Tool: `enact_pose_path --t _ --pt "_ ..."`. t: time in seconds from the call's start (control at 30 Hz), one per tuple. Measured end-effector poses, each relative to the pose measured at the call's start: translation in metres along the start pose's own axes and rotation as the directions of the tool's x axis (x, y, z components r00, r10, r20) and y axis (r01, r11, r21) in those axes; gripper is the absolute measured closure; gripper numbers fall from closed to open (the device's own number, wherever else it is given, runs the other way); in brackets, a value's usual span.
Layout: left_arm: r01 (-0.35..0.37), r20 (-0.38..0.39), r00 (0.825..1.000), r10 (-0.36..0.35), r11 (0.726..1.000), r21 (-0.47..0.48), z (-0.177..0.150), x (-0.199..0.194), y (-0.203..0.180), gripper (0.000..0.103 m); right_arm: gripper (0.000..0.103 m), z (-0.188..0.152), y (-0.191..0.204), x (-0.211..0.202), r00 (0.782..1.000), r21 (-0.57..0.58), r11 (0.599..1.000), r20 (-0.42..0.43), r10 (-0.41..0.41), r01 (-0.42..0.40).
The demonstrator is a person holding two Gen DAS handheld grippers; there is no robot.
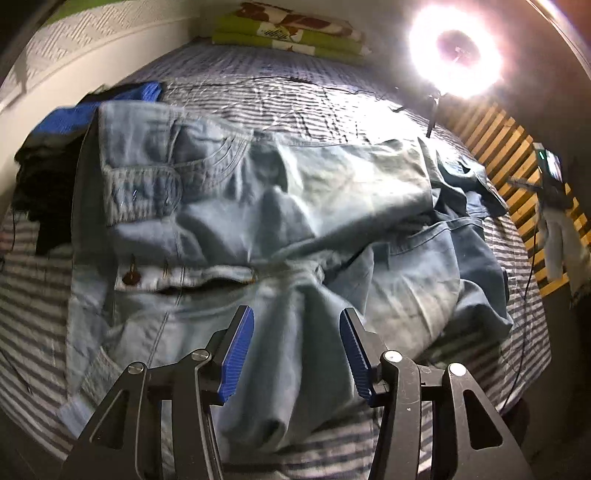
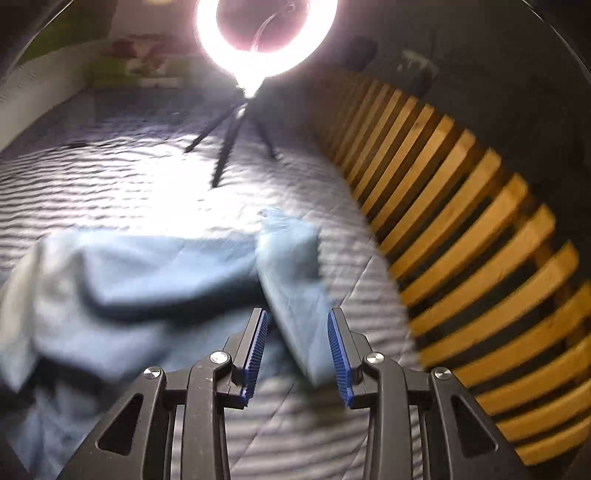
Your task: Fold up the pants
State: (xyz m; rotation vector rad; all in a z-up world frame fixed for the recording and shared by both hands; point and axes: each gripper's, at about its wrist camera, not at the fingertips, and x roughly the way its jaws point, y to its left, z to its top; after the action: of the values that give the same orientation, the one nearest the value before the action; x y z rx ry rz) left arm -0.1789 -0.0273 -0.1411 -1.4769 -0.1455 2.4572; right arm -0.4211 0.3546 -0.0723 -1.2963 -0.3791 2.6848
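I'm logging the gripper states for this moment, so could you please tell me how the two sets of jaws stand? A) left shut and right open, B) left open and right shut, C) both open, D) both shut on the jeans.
C: the left gripper and the right gripper both show a wide gap between their blue pads, with the light blue jeans lying loose beneath.

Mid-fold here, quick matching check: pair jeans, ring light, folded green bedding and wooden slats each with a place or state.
Things:
1. jeans
2. ring light
3. folded green bedding
4. wooden slats

Places or states:
a. at the far end of the bed, stacked
b. beside the bed, along its right edge
c. crumpled on the striped cover
d. lit, standing on a tripod on the bed

Pairs: 1-c, 2-d, 3-a, 4-b
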Motion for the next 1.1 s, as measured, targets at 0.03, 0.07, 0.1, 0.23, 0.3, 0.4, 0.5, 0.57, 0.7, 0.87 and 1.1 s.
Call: enact_pose_path --t 0.03,0.07,0.1,0.23,0.3,0.4,0.5,0.57,0.7,0.87,1.1 --pt "-0.007 0.006 1.000 0.008 1.000 -0.015 -0.005 -0.005 0.005 0.050 0.070 -0.015 -0.001 -0.009 0.999 0.015 0.999 -0.004 0.033 -0.033" --pt "-0.013 0.010 1.000 0.014 1.000 -0.026 -0.009 -0.007 0.010 0.049 0.067 -0.028 -0.001 -0.017 0.998 0.031 0.997 -0.006 0.070 -0.070" --pt "-0.026 0.016 1.000 0.027 0.999 -0.045 -0.014 -0.012 0.017 0.045 0.064 -0.040 -0.001 -0.025 0.994 0.047 0.993 -0.009 0.108 -0.107" --pt "-0.072 0.055 0.995 0.082 0.983 -0.170 -0.033 -0.039 0.063 0.040 0.061 -0.083 0.002 -0.044 0.970 0.139 0.962 -0.029 0.240 -0.234" --pt "-0.114 0.075 0.988 0.136 0.962 -0.246 -0.043 -0.052 0.094 0.031 0.053 -0.110 0.007 -0.057 0.951 0.163 0.940 -0.029 0.307 -0.299" --pt "-0.157 0.065 0.980 0.187 0.934 -0.320 -0.058 -0.058 0.136 0.024 0.048 -0.147 0.013 -0.069 0.917 0.202 0.901 -0.028 0.398 -0.385" --pt "-0.171 0.022 0.981 0.194 0.910 -0.378 -0.078 -0.053 0.172 0.023 0.043 -0.183 0.020 -0.083 0.876 0.250 0.852 -0.029 0.482 -0.460" --pt "-0.147 -0.002 0.987 0.160 0.898 -0.416 -0.091 -0.047 0.189 0.023 0.042 -0.201 0.027 -0.088 0.858 0.256 0.837 -0.049 0.511 -0.483" --pt "-0.182 -0.024 0.981 0.192 0.874 -0.450 -0.109 -0.042 0.212 0.023 0.041 -0.219 0.040 -0.084 0.844 0.282 0.823 -0.078 0.531 -0.492" --pt "-0.188 -0.055 0.981 0.184 0.858 -0.478 -0.120 -0.035 0.233 0.020 0.041 -0.222 0.060 -0.077 0.798 0.305 0.781 -0.096 0.595 -0.545" --pt "-0.161 -0.074 0.987 0.143 0.876 -0.456 -0.116 -0.010 0.222 0.066 0.041 -0.215 0.074 -0.063 0.799 0.339 0.779 -0.113 0.591 -0.528"
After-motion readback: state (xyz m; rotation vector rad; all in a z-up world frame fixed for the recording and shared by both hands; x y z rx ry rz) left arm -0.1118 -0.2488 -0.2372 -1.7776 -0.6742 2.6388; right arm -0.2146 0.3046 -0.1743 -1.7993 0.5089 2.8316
